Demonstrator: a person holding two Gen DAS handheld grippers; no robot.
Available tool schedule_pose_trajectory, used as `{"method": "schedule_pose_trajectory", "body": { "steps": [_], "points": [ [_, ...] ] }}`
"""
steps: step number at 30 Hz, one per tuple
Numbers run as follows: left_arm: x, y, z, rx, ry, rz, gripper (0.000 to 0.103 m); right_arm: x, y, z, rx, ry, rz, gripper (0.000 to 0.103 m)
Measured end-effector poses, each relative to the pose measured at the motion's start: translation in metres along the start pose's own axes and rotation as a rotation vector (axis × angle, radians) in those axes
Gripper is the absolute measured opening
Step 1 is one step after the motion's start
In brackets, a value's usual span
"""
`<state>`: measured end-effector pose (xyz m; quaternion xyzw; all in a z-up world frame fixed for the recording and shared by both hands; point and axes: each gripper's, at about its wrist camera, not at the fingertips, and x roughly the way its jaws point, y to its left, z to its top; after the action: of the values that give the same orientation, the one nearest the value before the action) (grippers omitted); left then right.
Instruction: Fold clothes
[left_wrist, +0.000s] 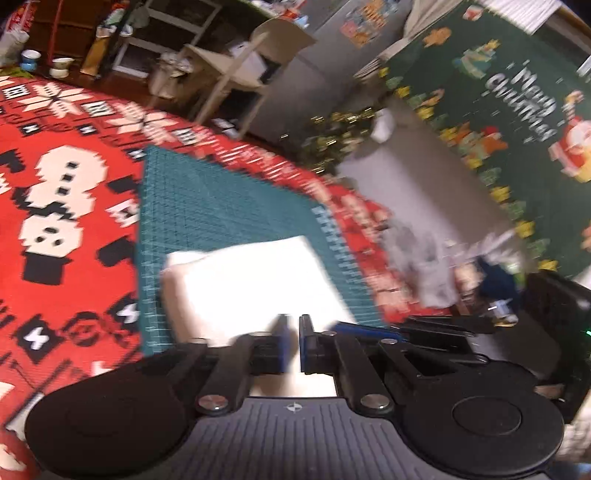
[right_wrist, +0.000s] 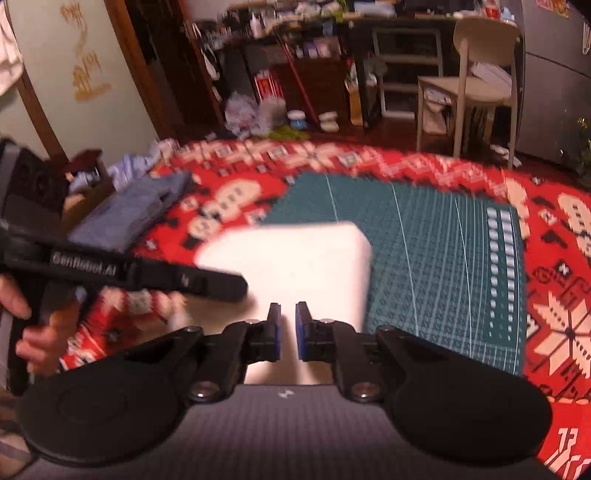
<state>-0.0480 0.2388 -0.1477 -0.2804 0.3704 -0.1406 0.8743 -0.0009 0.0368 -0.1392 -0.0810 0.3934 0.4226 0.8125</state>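
A folded cloth (right_wrist: 291, 269) lies on a cutting mat (right_wrist: 443, 266), which lies on a tablecloth (right_wrist: 554, 295). Left of the mat rests a folded garment (right_wrist: 125, 210); a chair (right_wrist: 476, 81) stands behind.

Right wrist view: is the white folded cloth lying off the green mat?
No, the white folded cloth lies on the green cutting mat, over its near left part.

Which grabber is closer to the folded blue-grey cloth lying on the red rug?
Left. The left gripper sits just in front of the folded blue-grey cloth; the right gripper is farther, over the white garment.
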Motion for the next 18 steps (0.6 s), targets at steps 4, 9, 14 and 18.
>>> {"method": "schedule_pose_trajectory", "body": {
  "steps": [4, 9, 14, 18],
  "points": [
    [-0.005, 0.004, -0.009, 0.024, -0.012, 0.004, 0.003, -0.008, -0.002, -0.016, -0.015, 0.001, 0.005, 0.004],
    [-0.012, 0.007, -0.011, -0.013, -0.017, 0.008, 0.003, -0.029, 0.000, -0.030, -0.016, 0.021, 0.007, 0.004],
    [-0.016, 0.000, -0.003, -0.008, -0.063, 0.018, 0.004, -0.040, 0.007, -0.020, -0.027, -0.004, 0.014, 0.008],
    [-0.009, -0.001, 0.009, 0.025, -0.088, 0.083, 0.004, -0.022, 0.008, -0.007, -0.047, -0.023, -0.001, 0.008]
  ]
}}
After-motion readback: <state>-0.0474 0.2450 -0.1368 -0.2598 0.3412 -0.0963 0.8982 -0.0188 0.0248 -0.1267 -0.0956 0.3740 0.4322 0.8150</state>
